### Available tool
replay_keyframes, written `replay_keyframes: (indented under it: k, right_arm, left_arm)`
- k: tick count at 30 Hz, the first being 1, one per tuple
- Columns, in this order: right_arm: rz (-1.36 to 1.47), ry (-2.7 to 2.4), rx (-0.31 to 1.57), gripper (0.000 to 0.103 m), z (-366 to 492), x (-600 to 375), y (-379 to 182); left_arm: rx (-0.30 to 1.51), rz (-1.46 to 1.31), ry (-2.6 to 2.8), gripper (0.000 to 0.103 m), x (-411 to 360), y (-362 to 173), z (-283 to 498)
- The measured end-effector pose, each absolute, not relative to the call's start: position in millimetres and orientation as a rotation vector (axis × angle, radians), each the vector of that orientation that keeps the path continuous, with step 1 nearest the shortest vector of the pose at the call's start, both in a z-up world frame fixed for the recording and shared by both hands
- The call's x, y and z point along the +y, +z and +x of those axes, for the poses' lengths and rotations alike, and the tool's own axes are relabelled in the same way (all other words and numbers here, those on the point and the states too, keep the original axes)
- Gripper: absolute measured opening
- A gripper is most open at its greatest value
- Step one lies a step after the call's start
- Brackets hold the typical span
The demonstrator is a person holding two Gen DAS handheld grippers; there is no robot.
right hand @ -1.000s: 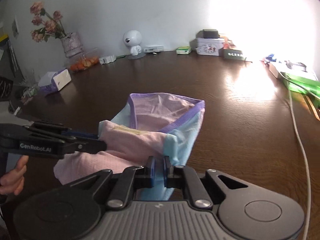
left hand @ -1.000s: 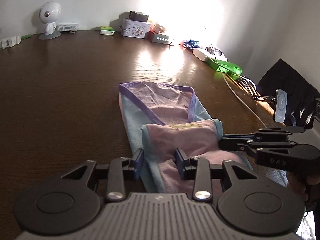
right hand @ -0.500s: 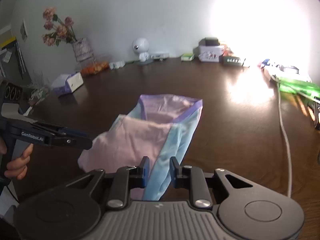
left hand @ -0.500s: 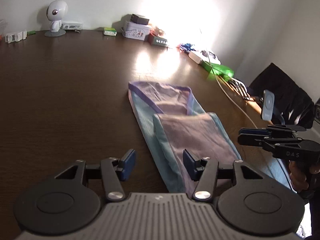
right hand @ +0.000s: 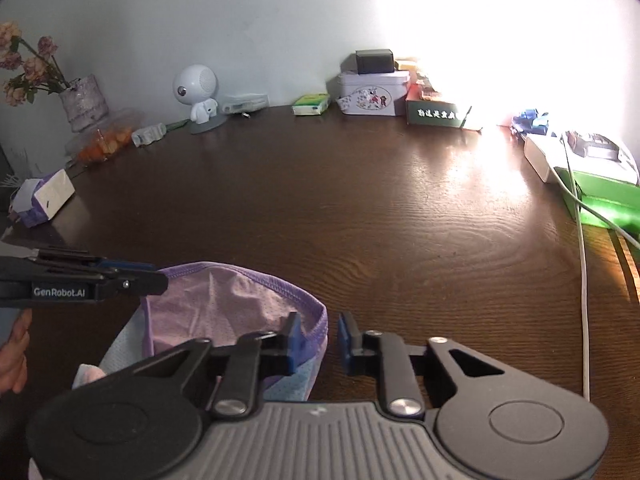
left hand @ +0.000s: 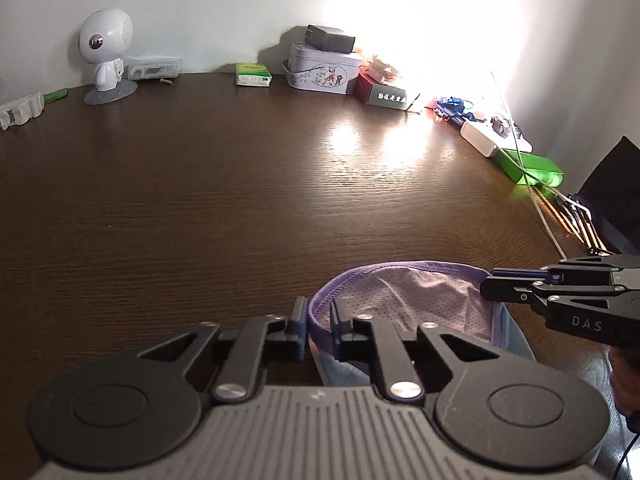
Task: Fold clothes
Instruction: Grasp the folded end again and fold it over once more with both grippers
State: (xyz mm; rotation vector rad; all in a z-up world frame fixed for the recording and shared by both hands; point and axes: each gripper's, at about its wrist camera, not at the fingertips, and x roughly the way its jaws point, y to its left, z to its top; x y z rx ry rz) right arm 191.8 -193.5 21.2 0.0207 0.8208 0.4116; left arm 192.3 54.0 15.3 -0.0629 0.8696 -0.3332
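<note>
Honestly, the dark wood counter (left hand: 240, 200) is mostly bare in the middle, and the garment (left hand: 420, 296) lies at its near edge, right under both tools. It looks like thin pink mesh: light, floppy, likely to sag or bunch if lifted by one point. The left gripper (left hand: 318, 320) is pinched narrow on the purple band (right hand: 256, 280). The right gripper (right hand: 320, 332) is closing, with the band's other corner between its jaws. I'd hold that stitched band, since it's the firmest part.

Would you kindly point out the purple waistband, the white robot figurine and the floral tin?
purple waistband (left hand: 416, 266): left wrist view, far hem.
white robot figurine (left hand: 106, 40): left wrist view, head.
floral tin (right hand: 374, 96): right wrist view, front wall.
</note>
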Motion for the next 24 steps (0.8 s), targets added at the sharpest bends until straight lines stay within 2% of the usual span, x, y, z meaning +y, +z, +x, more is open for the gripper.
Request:
replay_keyframes:
  k: [1, 4, 8, 11, 19, 21, 22, 23, 24]
  right_arm:
    - [0.023, 0.413, 0.818, 0.004, 191, -193, 22]
    - [0.011, 0.410, 0.794, 0.002, 180, -194, 30]
    - [-0.005, 0.474, 0.679, 0.002, 129, -206, 69]
    - [-0.039, 0.533, 0.634, 0.002, 77, -214, 81]
    - [-0.051, 0.530, 0.790, 0.003, -2, -224, 35]
    - [-0.059, 0.542, 0.774, 0.007, -17, -228, 40]
    - [-0.056, 0.548, 0.751, 0.010, -24, -232, 45]
    - [-0.032, 0.551, 0.718, 0.018, -25, -235, 52]
    - [-0.016, 0.543, 0.684, 0.022, -21, -233, 59]
  left_arm:
    - [0.869, -0.075, -0.327, 0.003, 55, 15, 191]
    - [0.852, -0.106, -0.319, 0.002, 58, 23, 179]
    - [0.722, -0.070, -0.355, 0.002, 59, 60, 114]
    - [0.661, -0.041, -0.376, 0.002, 61, 69, 61]
    - [0.776, -0.038, -0.340, 0.006, 60, 29, -15]
    - [0.751, -0.088, -0.364, 0.015, 72, 39, -25]
    - [0.731, -0.122, -0.379, 0.029, 77, 46, -27]
    - [0.705, -0.148, -0.383, 0.039, 78, 53, -25]
    - [0.682, -0.145, -0.380, 0.039, 74, 56, -20]
